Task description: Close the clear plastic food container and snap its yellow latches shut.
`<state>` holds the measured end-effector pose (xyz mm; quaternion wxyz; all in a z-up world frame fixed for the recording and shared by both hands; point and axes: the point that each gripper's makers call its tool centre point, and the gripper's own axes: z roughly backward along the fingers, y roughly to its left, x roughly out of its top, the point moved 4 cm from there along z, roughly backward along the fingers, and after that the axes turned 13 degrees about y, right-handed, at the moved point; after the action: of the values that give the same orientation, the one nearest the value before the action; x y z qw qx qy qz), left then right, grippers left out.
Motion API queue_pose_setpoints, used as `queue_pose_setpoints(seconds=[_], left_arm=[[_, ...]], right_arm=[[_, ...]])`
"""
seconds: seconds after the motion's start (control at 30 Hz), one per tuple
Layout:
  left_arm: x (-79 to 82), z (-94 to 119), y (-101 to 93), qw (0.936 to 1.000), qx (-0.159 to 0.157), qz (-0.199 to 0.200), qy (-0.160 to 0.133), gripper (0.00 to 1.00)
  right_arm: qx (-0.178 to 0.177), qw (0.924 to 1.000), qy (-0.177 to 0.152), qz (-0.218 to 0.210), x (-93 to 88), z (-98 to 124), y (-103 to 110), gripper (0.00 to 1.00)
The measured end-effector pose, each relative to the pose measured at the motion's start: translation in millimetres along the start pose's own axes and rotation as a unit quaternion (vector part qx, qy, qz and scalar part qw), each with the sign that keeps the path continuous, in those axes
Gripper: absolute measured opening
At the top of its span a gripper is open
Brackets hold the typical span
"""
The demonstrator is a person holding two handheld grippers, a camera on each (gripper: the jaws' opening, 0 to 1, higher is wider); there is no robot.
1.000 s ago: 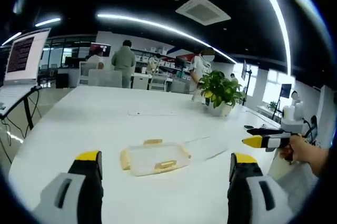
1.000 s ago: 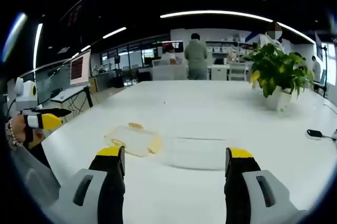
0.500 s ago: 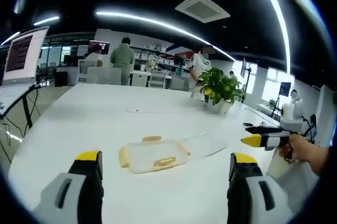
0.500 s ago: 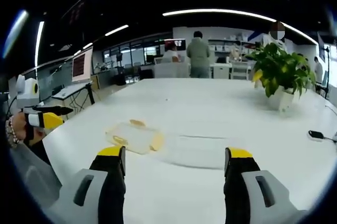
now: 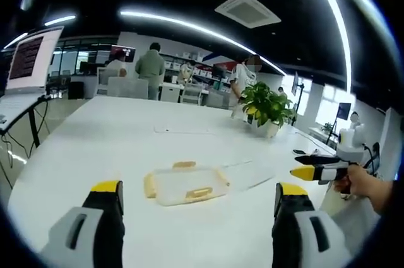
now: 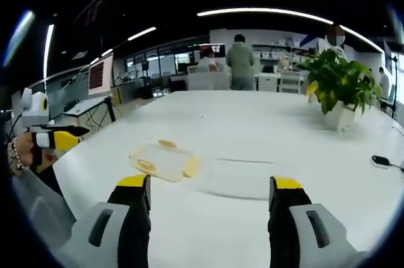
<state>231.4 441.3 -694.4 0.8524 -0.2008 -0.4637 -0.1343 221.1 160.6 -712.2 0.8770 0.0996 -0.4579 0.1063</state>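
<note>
In the left gripper view my left claw (image 5: pixel 197 208) hangs with jaws wide apart and empty, and the container (image 5: pixel 186 185) with its yellow latches (image 5: pixel 198 193) lies on the white table (image 5: pixel 113 135) at centre frame, just above the gap. In the right gripper view my right claw (image 6: pixel 208 205) is also spread and empty, the container (image 6: pixel 161 160) sitting above its left jaw with the clear lid (image 6: pixel 237 169) flat beside it.
</note>
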Motion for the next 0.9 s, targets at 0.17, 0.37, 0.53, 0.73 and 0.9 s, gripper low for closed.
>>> queue_pose_setpoints(seconds=[0.17,0.37,0.53,0.73,0.9], left_arm=[[-0.4,0.1,0.7,1.0,0.002,0.001,0.001,0.98],[-0.2,0.1,0.3,1.0,0.001,0.002,0.001,0.98],[0.2,0.3,-0.6,1.0,-0.002,0.001,0.001,0.98],[0.2,0.9,-0.5,1.0,-0.003,0.002,0.001,0.97],[0.4,1.3,-1.8,1.0,-0.006,0.0,0.001,0.97]], right_arm=[[0.005,0.9999,0.005,0.008,-1.4,-1.3,3.1,0.74],[0.004,0.9998,0.007,0.019,-1.7,-1.7,3.6,0.73],[0.003,0.9998,0.009,0.016,-2.3,-1.5,2.7,0.73],[0.004,0.9997,0.012,0.02,-3.0,-1.9,4.0,0.72],[0.004,0.9997,0.014,0.02,-3.5,-2.2,3.7,0.72]])
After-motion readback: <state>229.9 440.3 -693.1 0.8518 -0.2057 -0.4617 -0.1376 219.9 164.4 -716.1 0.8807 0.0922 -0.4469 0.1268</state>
